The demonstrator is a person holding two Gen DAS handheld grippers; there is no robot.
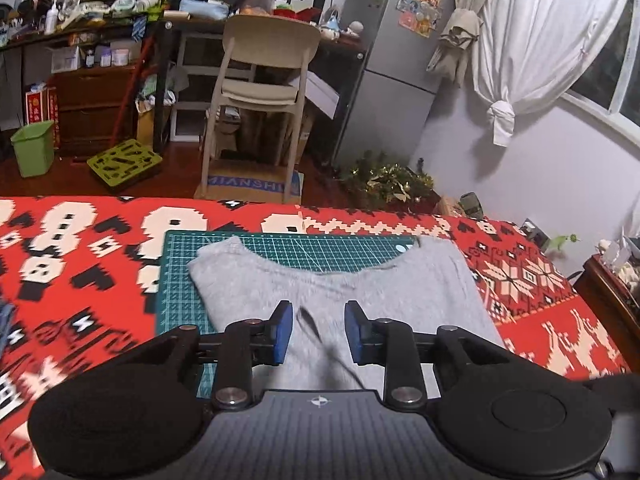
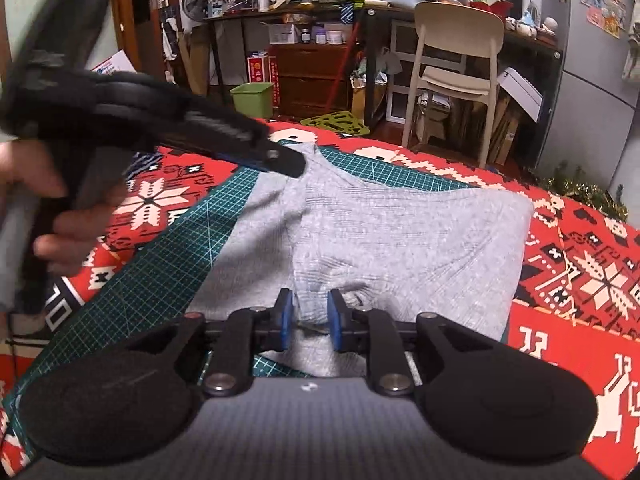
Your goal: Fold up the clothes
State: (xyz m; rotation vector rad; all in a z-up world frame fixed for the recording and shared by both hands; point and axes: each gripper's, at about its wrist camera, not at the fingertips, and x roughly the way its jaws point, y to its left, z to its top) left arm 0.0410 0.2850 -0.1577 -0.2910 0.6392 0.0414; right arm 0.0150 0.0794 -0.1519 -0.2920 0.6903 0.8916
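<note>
I see the grey ribbed garment point(image 2: 392, 236) lying folded on the green cutting mat point(image 2: 168, 240). My right gripper point(image 2: 310, 318) apparently pinches a raised fold; my left gripper point(image 1: 318, 330) hovers spread above it.

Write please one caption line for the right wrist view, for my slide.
Right claw pinching a raised fold of the grey garment on the green cutting mat, left claw hovering above.

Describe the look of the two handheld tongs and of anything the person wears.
Both the left tongs and the right tongs are black, with blue pads, jointed link arms fixed by silver bolts, two round black discs and a ribbed grey body bearing a small crosshair mark. No sleeve or cable is clearly visible.
</note>
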